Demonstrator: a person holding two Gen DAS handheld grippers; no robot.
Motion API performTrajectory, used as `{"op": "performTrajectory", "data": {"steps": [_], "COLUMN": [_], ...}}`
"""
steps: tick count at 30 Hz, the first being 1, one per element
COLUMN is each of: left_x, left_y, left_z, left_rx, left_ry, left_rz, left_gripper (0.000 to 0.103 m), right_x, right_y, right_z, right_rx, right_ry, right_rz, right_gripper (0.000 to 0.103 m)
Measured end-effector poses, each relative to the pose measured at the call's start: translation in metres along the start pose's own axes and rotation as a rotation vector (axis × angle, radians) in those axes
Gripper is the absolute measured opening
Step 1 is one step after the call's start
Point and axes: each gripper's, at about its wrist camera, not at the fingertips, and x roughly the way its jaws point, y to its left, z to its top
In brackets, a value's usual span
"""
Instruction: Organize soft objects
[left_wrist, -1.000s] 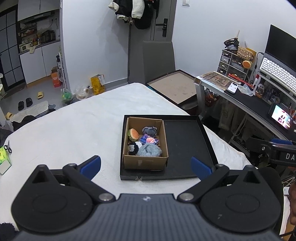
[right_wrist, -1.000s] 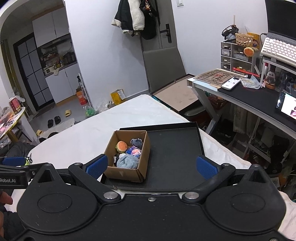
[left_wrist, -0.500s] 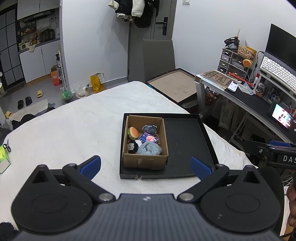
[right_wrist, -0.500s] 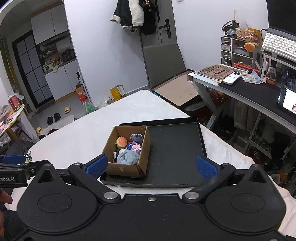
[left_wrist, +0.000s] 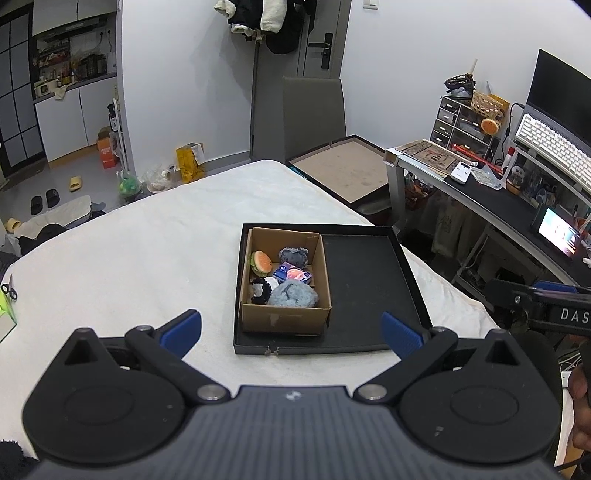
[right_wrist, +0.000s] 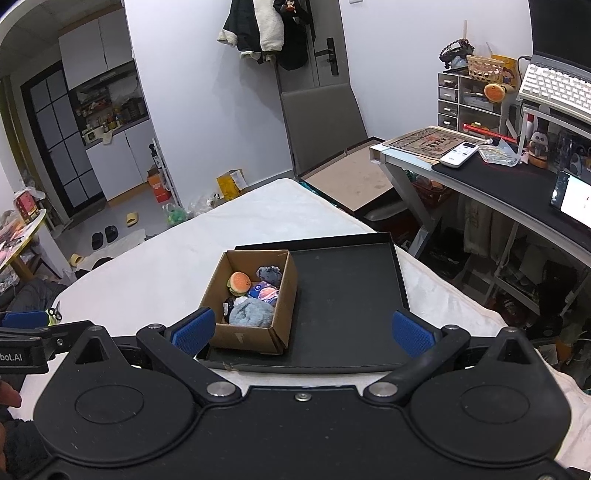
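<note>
A cardboard box (left_wrist: 284, 317) (right_wrist: 246, 338) stands in the left part of a shallow black tray (left_wrist: 369, 280) (right_wrist: 343, 295) on a white-covered table. Inside lie several soft toys: a burger plush (left_wrist: 260, 262) (right_wrist: 240, 283), a dark grey plush (left_wrist: 293, 255) (right_wrist: 269, 274), a blue-pink one (left_wrist: 293, 274) (right_wrist: 266, 293), a black-white one (left_wrist: 263, 289) and a fluffy blue plush (left_wrist: 293, 294) (right_wrist: 252, 312). My left gripper (left_wrist: 291, 329) hovers open, short of the box. My right gripper (right_wrist: 302, 331) is also open and empty, above the tray's near edge.
The tray's right part is bare. A green item with scissors (left_wrist: 6, 302) sits at the table's left edge. A grey chair (left_wrist: 314, 114) stands beyond the table, and a cluttered desk (right_wrist: 517, 184) with keyboard and phone runs along the right.
Both grippers have drawn back and risen slightly, so the box and tray sit a little farther off. Both stay open.
</note>
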Motion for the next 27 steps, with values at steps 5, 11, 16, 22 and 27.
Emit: {"op": "performTrajectory", "data": {"steps": [5,11,16,22,27], "left_x": [0.0009,0.0027,0.0036,0.0066,0.0079], "left_y": [-0.0005,0.0007,0.0017,0.0024,0.0020], "left_z": [-0.0003,-0.0018,-0.0018,-0.0011,-0.0014], "left_rx": [-0.002,-0.009,-0.008,-0.012,-0.004], "left_ry": [0.002,0.002,0.004,0.009,0.009], "left_rz": [0.001,0.003,0.003,0.007,0.007], "left_gripper": [0.103,0.103,0.103,0.103,0.103], "right_x": [0.0012,0.0015,0.0020,0.0017,0.0020], "right_y": [0.0009,0.0022,0.0004,-0.0022,-0.0024], "right_z": [0.0001,-0.0002,0.0006,-0.0001,-0.0004], "right_rx": [-0.007,-0.016,-0.015,-0.010,-0.011], "right_ry": [0.003,0.005,0.009,0.008,0.010], "right_rz": [-0.003,-0.006,-0.012,-0.019,-0.020], "right_gripper": [0.103,0.103,0.103,0.103,0.103]}}
